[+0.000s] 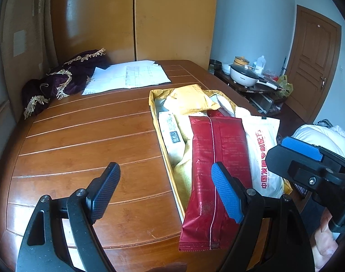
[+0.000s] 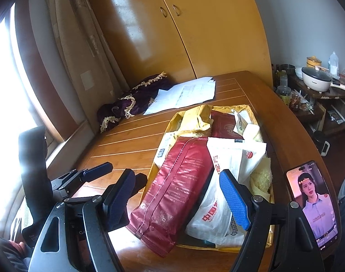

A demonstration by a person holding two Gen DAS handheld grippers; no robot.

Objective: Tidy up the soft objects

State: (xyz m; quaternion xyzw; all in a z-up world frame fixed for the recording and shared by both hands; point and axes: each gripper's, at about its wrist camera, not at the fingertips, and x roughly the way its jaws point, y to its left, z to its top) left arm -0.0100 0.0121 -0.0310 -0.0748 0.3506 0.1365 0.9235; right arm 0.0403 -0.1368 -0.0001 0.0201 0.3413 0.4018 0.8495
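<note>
A long red soft packet [image 1: 217,170] lies on top of a shallow yellow box [image 1: 154,113], its near end hanging over the box edge. Beside it is a white bag with red lettering [image 1: 263,156], and a yellow padded pouch [image 1: 190,99] rests at the far end. My left gripper [image 1: 165,170] is open above the table just left of the red packet, gripping nothing. My right gripper [image 2: 177,174] is open over the red packet [image 2: 177,181] and the white bag [image 2: 220,195], also without anything between its fingers.
A purple fringed cloth [image 1: 66,79] and loose papers [image 1: 127,74] lie at the table's far side by a wooden wardrobe [image 1: 172,18]. A lit phone [image 2: 312,204] leans at the table's right edge. A side table with a cooking pot [image 1: 242,74] stands further right.
</note>
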